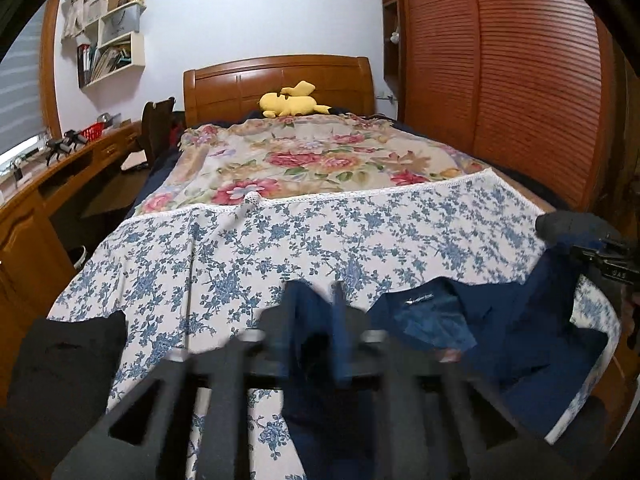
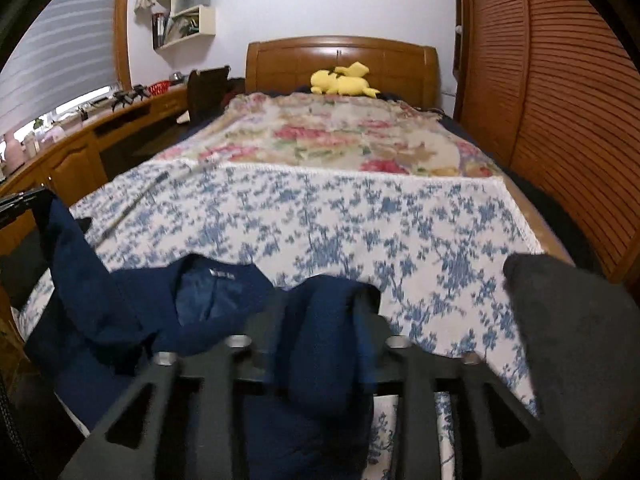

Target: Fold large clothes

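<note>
Navy blue knit garment (image 2: 100,300) bunched at foot edge of bed (image 1: 520,194), on blue-floral white sheet (image 1: 320,240). Soft, light, limp; best gripped at shoulders. Left gripper (image 1: 316,316) and right gripper (image 2: 324,308) jaws each clamped on navy fabric.

Navy garment (image 1: 492,332) — rumpled, neckline and label showing — at the near end of the floral-covered bed.

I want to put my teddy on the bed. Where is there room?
The blue-flowered sheet is bare between the navy garment and the rose-patterned blanket. That blanket is bare up to the yellow plush toy. The near edge is crowded: both grippers hold the garment.
</note>
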{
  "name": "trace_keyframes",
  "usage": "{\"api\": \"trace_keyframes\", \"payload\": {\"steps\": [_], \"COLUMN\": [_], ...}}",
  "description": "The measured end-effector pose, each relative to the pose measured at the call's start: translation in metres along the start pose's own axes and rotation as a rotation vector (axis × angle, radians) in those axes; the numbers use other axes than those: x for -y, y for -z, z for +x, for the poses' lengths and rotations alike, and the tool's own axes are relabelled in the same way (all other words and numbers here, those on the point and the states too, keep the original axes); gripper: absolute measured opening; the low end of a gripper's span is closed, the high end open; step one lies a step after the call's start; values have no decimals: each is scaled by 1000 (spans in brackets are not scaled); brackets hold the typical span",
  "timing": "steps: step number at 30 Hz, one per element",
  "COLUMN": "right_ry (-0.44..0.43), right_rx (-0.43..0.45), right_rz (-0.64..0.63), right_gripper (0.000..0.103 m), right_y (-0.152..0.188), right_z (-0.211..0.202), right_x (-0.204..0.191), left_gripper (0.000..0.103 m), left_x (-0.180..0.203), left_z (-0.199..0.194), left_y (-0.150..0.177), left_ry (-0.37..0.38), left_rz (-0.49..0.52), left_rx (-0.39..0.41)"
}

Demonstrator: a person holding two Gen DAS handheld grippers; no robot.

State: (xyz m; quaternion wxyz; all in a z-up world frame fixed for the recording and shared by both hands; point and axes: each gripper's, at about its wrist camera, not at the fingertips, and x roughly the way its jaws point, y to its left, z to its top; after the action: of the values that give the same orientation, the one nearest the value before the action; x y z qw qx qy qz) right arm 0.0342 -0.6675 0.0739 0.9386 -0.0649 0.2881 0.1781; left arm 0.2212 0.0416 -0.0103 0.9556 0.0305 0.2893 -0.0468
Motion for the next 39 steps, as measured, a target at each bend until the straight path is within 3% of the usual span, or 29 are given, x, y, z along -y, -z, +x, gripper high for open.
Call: {"api": "trace_keyframes", "payload": {"steps": [2, 4, 9, 15, 20, 24, 26, 28, 37, 39], "right_ry": [3, 3, -77, -81, -55, 38, 69, 104, 156, 170], "right_rx": [6, 6, -36, -129, -219, -311, -309, -297, -118, -103], "right_rz": [-20, -42, -97, -160, -198, -270, -305, -342, -349, -352], "right_gripper": [49, 51, 51, 51, 51, 51, 19, 12, 11, 17], "right_y": [-5, -7, 3, 15, 27, 28, 18, 0, -109, -122], "right_z": [-2, 3, 19, 38, 68, 91, 98, 105, 138, 143], "right_x": [-6, -13, -47, -74, -78, -76, -75, -74, -102, -112], "left_gripper": [64, 78, 78, 78, 78, 78, 78, 78, 78, 78], "left_x": [0, 3, 10, 7, -3, -9, -12, -16, -38, -42], "left_z": [0, -1, 3, 15, 17, 16, 16, 14, 20, 21], "left_y": [7, 15, 32, 60, 71, 78, 79, 80, 85, 87], "left_ry": [16, 37, 82, 120, 139, 119, 119, 115, 90, 82], "left_rz": [-2, -10, -3, -8, 8, 22, 26, 21, -25, -33], "left_rx": [24, 46, 77, 72, 51, 52, 52, 55, 46, 42]}}
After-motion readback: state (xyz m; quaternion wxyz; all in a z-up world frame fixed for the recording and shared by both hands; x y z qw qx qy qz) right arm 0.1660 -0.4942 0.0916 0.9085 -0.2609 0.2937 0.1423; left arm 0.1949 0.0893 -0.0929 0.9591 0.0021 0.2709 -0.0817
